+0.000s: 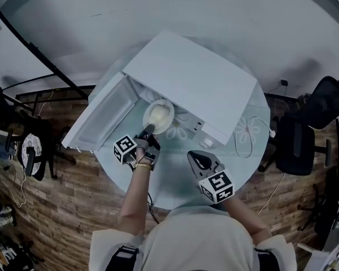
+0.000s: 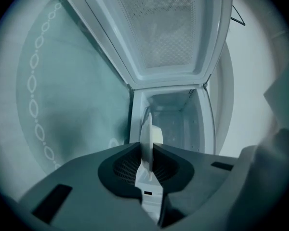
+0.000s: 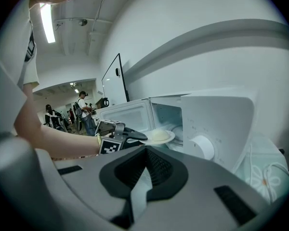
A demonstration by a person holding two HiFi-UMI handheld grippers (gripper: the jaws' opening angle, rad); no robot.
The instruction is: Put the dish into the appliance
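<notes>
A white dish (image 1: pixel 158 116) carrying a pale round bun hangs at the mouth of the white microwave (image 1: pixel 198 83). The microwave's door (image 1: pixel 99 120) is swung open to the left. My left gripper (image 1: pixel 148 131) is shut on the dish's near rim. In the left gripper view the dish (image 2: pixel 145 138) stands edge-on between the jaws of the left gripper (image 2: pixel 145 154), with the cavity (image 2: pixel 178 124) straight ahead. The right gripper view shows the dish (image 3: pixel 156 137) level in front of the opening. My right gripper (image 1: pixel 193 156) hovers over the table, shut and holding nothing.
The microwave stands on a round glass table (image 1: pixel 175 176). A white cable (image 1: pixel 254 131) lies on the table to the right of the microwave. Black chairs (image 1: pixel 296 143) stand on the wooden floor at the right. People (image 3: pixel 84 109) stand far off in the room.
</notes>
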